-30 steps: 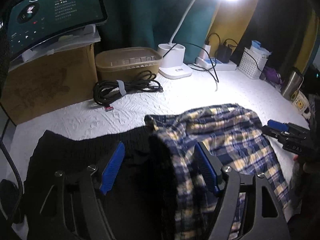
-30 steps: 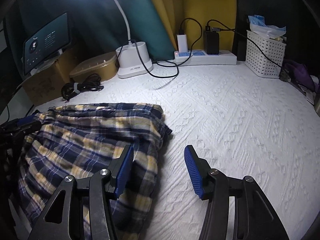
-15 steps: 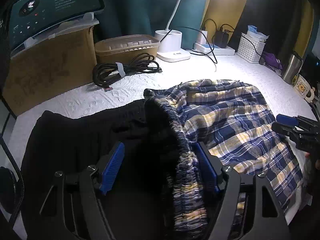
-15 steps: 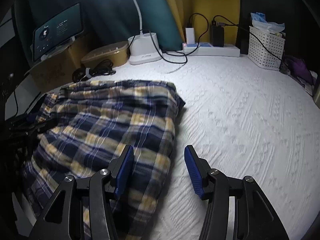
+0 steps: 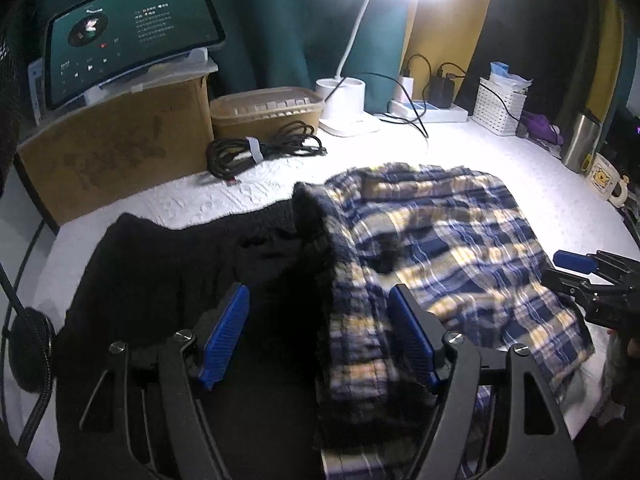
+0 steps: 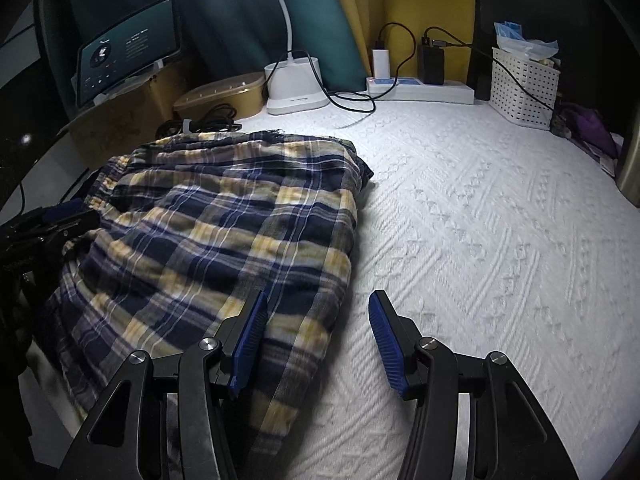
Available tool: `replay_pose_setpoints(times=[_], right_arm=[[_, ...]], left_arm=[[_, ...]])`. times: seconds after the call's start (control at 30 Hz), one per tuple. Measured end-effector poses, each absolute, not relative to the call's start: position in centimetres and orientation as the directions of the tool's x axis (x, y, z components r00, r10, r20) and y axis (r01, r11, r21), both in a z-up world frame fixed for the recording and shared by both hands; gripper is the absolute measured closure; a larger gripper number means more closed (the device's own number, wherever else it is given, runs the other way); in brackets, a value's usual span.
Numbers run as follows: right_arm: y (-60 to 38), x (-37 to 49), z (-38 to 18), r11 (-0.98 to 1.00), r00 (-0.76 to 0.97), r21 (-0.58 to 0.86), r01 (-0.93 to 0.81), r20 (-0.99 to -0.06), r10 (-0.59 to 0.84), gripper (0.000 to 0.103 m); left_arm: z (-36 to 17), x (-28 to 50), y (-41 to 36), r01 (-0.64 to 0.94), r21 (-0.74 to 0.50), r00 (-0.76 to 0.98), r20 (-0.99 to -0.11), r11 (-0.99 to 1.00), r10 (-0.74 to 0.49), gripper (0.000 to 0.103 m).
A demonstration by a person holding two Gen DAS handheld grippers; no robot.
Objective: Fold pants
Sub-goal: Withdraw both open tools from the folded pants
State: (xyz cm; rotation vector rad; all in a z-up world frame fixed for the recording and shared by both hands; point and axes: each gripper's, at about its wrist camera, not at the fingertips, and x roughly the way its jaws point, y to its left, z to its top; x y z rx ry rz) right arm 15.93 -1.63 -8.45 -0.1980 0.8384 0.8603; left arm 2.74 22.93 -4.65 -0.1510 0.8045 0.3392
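1. Two grippers are hovering over a folding job in progress: the left gripper (image 5: 318, 344) is spreading its jaws wide above the waistband edge of the plaid pants (image 5: 432, 248), gripping nothing, with the elastic band rising between its blue pads (image 5: 224, 332).
2. Across the cloth, the right gripper (image 6: 316, 344) is also standing wide and empty, its left pad sitting over the near edge of the pants (image 6: 224, 232) and its right pad hanging over the bare white bedspread (image 6: 500, 240).
3. Lying doubled over in the middle of the bedspread, the pants are overlapping a black garment (image 5: 168, 272) on the left side, their waistband touching it.
4. Risk one, as a judgement: the left gripper is poised right where plaid meets black, so a closing pinch could be catching both fabrics and dragging the black garment into the fold.
5. Risk two: the right gripper is straddling the cloth's edge, so a shallow bite could be taking only the top layer, leaving the lower layer sliding out and the fold going crooked.
6. Risk three: the soft, wrinkled fabric is bunching near the waistband, and uneven pulls from the two sides could be skewing it further.
7. Farther out, a coiled cable (image 5: 260, 152), a lamp base (image 5: 346, 108) and a power strip (image 6: 420, 88) are sitting well apart from the cloth; a wide sweep could be snagging those cords.
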Motion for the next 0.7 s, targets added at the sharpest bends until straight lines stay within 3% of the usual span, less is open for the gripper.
replay_pose_setpoints(times=[0.33, 0.7], right_arm=[[-3.1, 14.2, -8.7, 0.655, 0.364, 0.16, -0.739, -0.724, 0.587, 0.048], [-6.9, 12.8, -7.3, 0.686, 0.42, 0.149, -0.713, -0.692, 0.587, 0.048]], left_arm=[[-5.8, 1.6, 21.3, -0.349, 0.036, 0.611, -0.749, 0.936, 0.257, 0.03], [-3.6, 0.0, 18.5, -0.319, 0.032, 0.666, -0.704, 0.947, 0.248, 0.03]])
